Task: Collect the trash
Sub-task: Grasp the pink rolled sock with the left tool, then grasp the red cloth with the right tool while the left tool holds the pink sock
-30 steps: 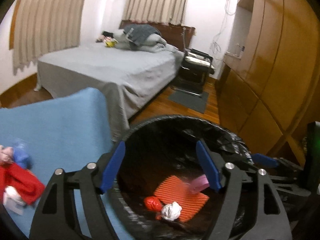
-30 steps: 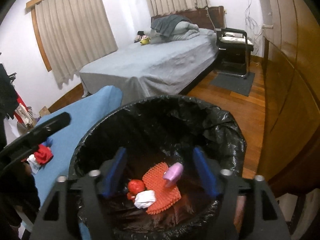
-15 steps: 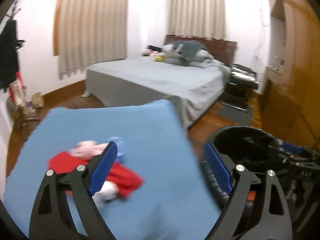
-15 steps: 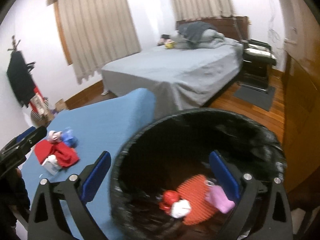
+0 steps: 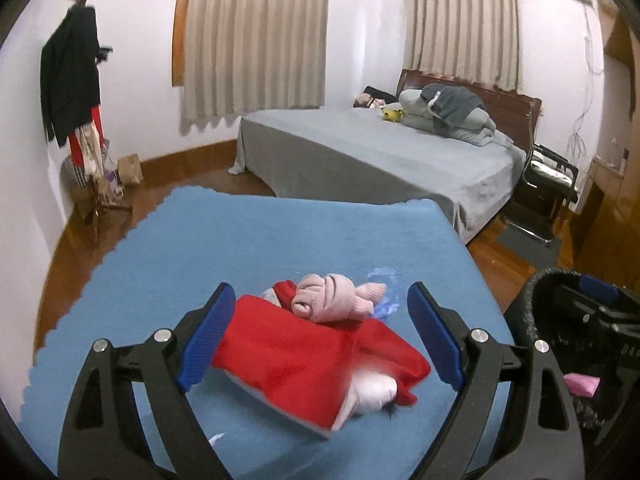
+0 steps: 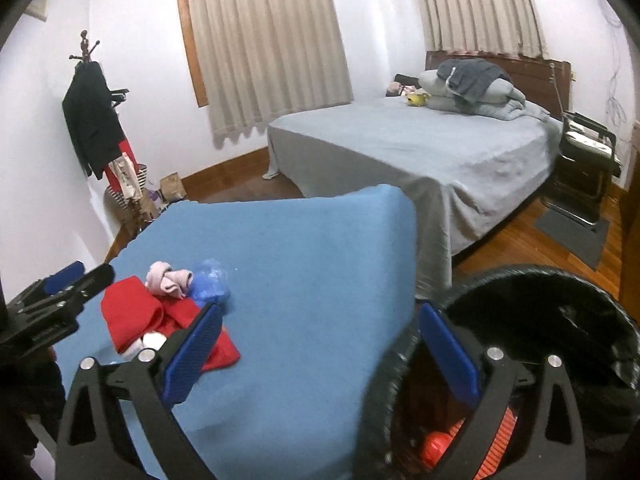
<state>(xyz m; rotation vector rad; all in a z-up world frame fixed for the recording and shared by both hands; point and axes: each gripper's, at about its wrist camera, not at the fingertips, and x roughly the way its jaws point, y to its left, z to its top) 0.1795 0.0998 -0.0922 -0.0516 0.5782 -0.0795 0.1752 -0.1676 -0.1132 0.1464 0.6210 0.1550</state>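
A pile of trash lies on the blue table: a red wrapper, a pink crumpled piece, a white crumpled piece and a clear blue plastic scrap. My left gripper is open and empty, its fingers either side of the pile just above it. My right gripper is open and empty over the table's right edge beside the black-lined bin. The pile also shows in the right wrist view. The bin holds orange, red and pink trash.
A grey bed stands behind the table. A coat stand with clothes is at the far left wall. A black chair and a wooden wardrobe stand at the right. The bin sits right of the table.
Both grippers have swung left from over the bin toward the table. The left gripper now hovers at the trash pile. The right gripper has opened wide and left the bin.
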